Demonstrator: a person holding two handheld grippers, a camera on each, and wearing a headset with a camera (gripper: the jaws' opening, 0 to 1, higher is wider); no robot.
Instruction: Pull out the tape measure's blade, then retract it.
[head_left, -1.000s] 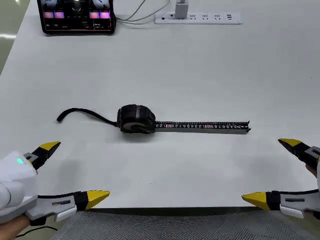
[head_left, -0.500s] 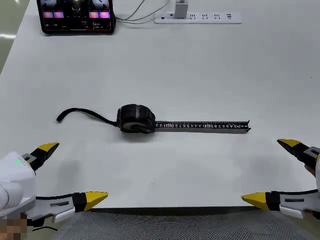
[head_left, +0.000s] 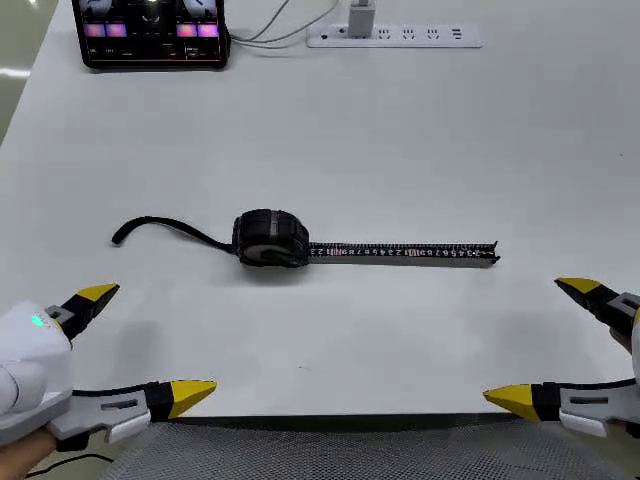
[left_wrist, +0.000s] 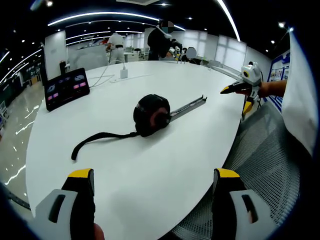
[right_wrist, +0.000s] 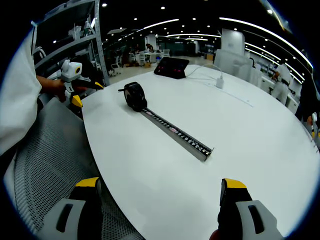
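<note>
**Q:** Status? What's on the bench?
**Me:** I count one tape measure, black case, centre-left of the head view on the white table. One blade is out of it, lying flat and running right to its hook end, right of centre. One black strap trails off the case to the left.

**Q:** Grippers?
**Me:** Two. My left gripper is at lower left of the frame and my right gripper at lower right, both at the near table edge. Jaws are spread wide on each. Four yellow tips in total. Both grippers are well apart from the tape measure.

**Q:** Gripper views agree?
**Me:** Yes. The left gripper view has the case mid-frame, the blade heading upper right and the right gripper at the right edge. The right gripper view has the hook end near centre, the case upper left and the left gripper at the left edge.

**Q:** Anything else?
**Me:** One tablet with a lit screen at upper left. One power strip at top centre with one white plug in it. Thin cables run between them; I can't count those.
</note>
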